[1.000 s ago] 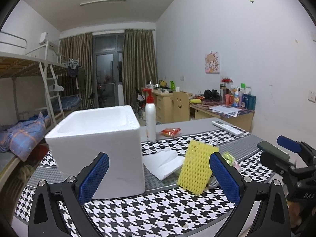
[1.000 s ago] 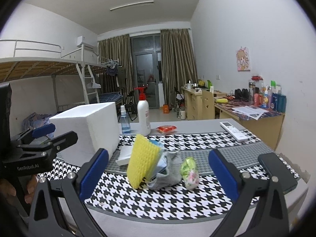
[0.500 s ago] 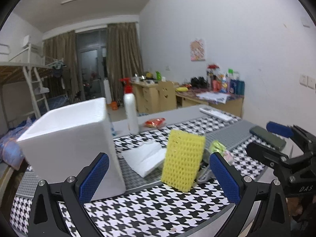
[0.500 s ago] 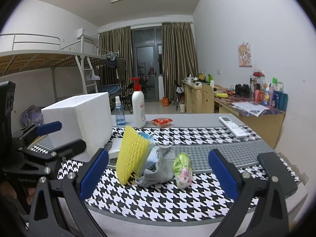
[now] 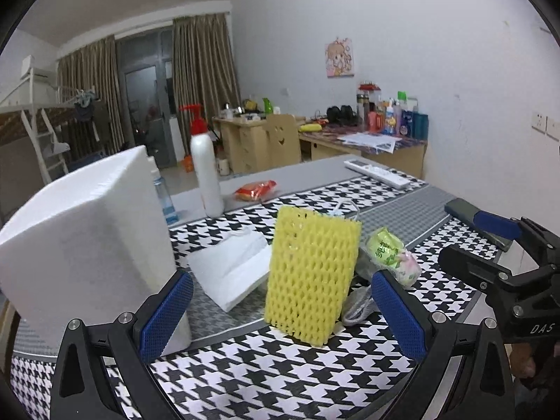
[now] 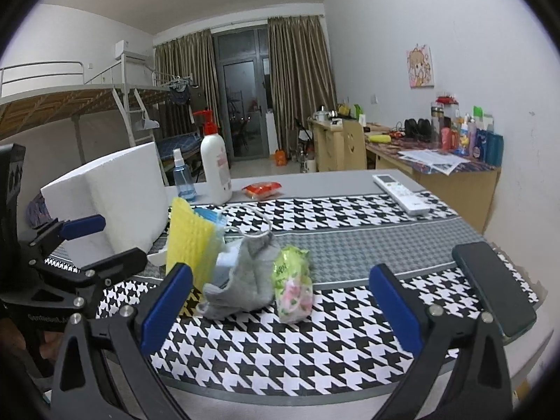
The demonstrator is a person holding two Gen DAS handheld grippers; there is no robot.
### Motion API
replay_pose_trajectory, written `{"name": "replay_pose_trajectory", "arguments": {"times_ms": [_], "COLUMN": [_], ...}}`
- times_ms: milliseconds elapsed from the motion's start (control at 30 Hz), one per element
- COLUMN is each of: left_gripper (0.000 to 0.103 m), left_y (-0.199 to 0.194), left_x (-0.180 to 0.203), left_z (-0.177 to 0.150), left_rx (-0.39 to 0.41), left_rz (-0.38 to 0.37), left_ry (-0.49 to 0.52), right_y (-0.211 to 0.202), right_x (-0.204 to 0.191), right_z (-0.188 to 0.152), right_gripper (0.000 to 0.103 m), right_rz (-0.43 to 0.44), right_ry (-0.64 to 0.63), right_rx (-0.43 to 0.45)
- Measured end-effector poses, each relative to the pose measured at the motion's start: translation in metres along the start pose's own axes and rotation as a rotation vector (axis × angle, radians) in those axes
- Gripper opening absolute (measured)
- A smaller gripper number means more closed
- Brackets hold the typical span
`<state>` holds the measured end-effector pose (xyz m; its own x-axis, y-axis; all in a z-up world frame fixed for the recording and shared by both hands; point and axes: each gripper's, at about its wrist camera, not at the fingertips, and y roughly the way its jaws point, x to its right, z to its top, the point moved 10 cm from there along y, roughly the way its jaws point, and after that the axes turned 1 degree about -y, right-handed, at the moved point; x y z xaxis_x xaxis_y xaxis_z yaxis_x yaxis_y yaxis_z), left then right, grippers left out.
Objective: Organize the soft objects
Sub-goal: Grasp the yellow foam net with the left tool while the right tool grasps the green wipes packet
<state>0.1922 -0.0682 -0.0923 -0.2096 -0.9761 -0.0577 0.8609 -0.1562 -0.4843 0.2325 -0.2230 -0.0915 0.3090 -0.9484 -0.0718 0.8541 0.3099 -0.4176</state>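
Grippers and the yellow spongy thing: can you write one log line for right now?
left gripper: open, empty | right gripper: open, empty | yellow foam net: upright on table | foam box: beside it

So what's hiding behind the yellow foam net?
From the right wrist view, a blue mask and a grey sock sit behind the foam net. Anything lower down between them is covered.

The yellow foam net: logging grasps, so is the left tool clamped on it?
No: the left tool is open, its pads apart, the yellow foam net standing untouched beyond them.
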Motion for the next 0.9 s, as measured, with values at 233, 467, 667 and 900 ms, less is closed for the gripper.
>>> {"name": "replay_pose_trajectory", "arguments": {"times_ms": [233, 467, 667, 900], "left_gripper": [0.102, 0.100, 0.091, 0.076], "left_y": [0.017, 0.031, 0.047, 0.053], "left_x": [0.004, 0.015, 0.018, 0.019], "left_z": [-0.002, -0.001, -0.009, -0.018], "left_rx": [-0.057, -0.087, -0.135, -0.172], "left_rz": [0.003, -0.029, -0.040, -0.058], "left_ry": [0.009, 0.020, 0.036, 0.040], "right_y": [0.015, 0.024, 0.031, 0.039], "right_x": [0.008, 0.019, 0.025, 0.028], "right_z": [-0.002, 0.001, 0.000, -0.003], "right_gripper": [0.102, 0.102, 0.102, 0.102], "right_rz": [-0.002, -0.003, -0.002, 0.005], "right_ry": [-0.009, 0.003, 0.011, 0.023], "right_rx": [-0.041, -0.056, -0.073, -0.097]}}
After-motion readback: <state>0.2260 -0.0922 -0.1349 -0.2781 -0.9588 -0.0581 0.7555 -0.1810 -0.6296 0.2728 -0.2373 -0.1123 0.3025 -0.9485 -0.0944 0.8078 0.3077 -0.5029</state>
